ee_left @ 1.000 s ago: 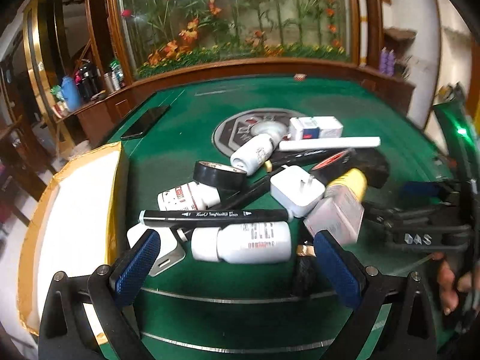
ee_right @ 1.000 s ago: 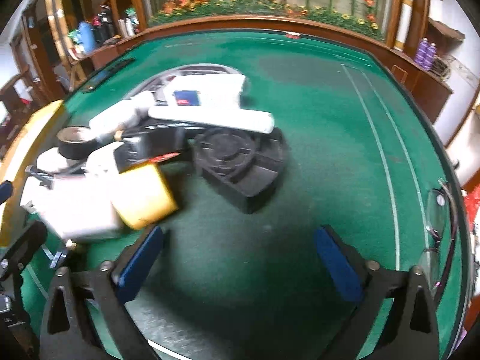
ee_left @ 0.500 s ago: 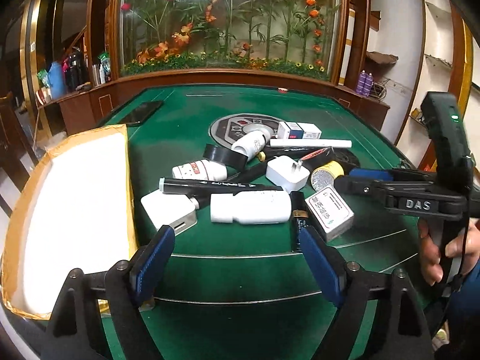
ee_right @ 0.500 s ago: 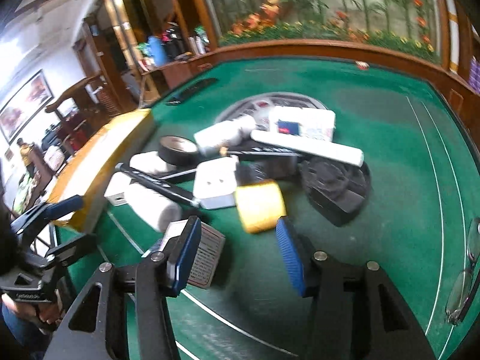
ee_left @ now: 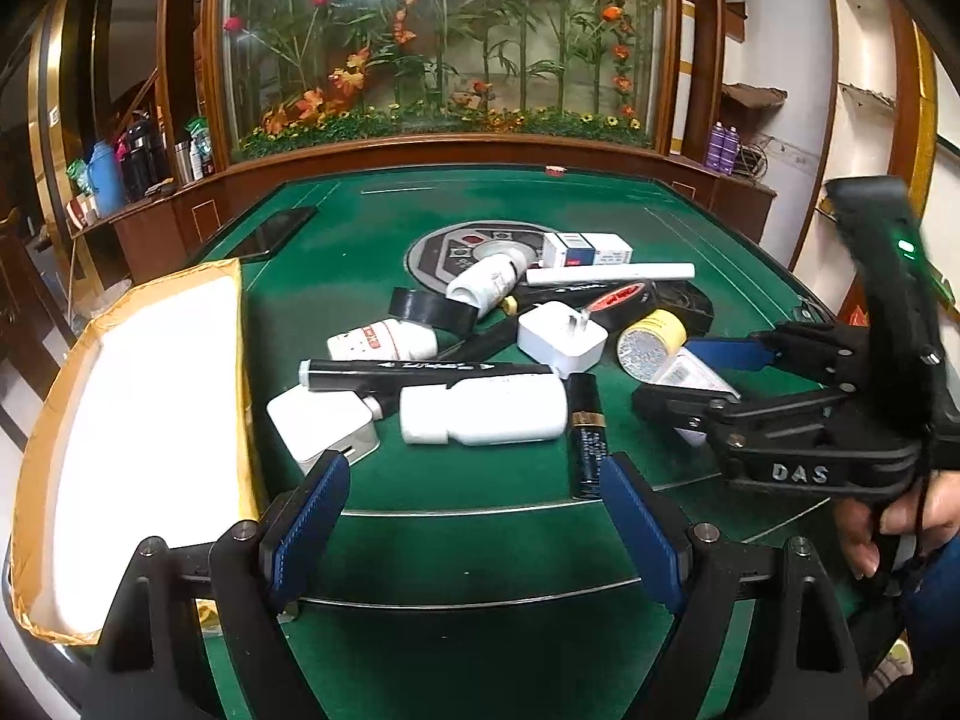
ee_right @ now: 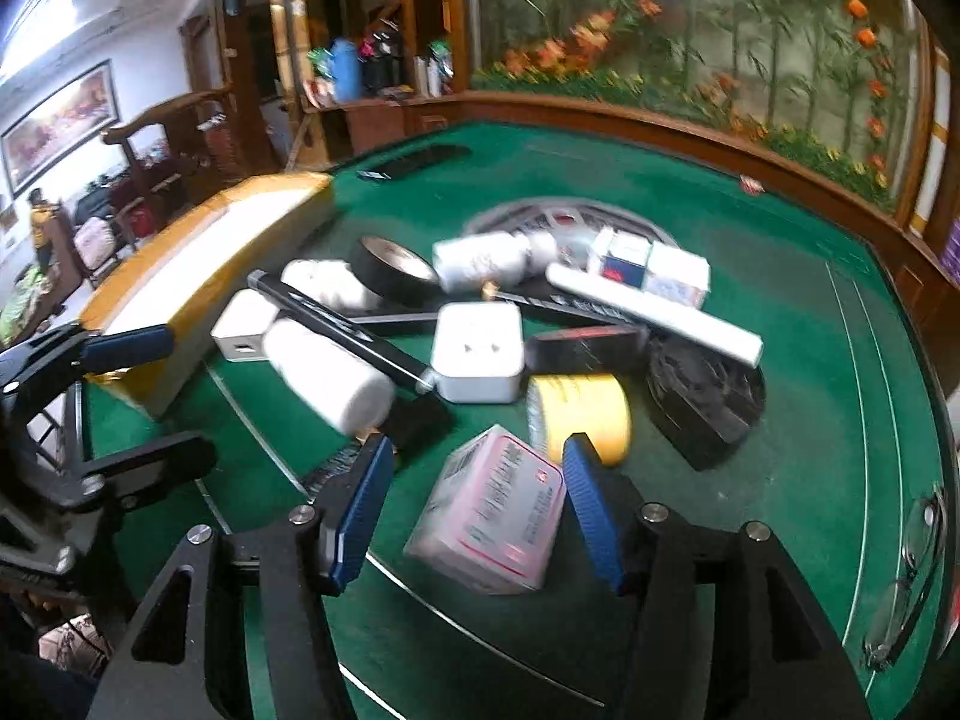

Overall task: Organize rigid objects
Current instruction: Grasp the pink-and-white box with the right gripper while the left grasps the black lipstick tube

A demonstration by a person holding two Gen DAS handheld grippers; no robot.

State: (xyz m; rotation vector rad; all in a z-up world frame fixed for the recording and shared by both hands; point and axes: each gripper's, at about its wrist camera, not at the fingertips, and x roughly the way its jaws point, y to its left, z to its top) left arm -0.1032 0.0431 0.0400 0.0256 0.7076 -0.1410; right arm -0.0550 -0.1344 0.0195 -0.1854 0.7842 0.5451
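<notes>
A pile of rigid objects lies on the green table [ee_left: 480,546]: a white bottle [ee_left: 483,409], a black marker [ee_left: 420,373], a white charger [ee_left: 561,339], a battery [ee_left: 585,444], a yellow tape roll [ee_right: 579,414], a black tape roll [ee_left: 429,311]. My right gripper [ee_right: 477,507] is open with its fingers on either side of a small pink-printed white box [ee_right: 492,510] lying on the felt; it also shows in the left wrist view [ee_left: 684,378]. My left gripper [ee_left: 474,525] is open and empty, just in front of the pile.
A yellow-edged tray with a white inside [ee_left: 138,420] stands at the left of the table. A phone [ee_left: 273,232] lies at the back left. A round grey plate [ee_left: 444,252] is behind the pile. A wooden rail rims the table.
My right gripper has moved in over the small white box, which now lies between its fingers. My left gripper has drawn back a little from the pile.
</notes>
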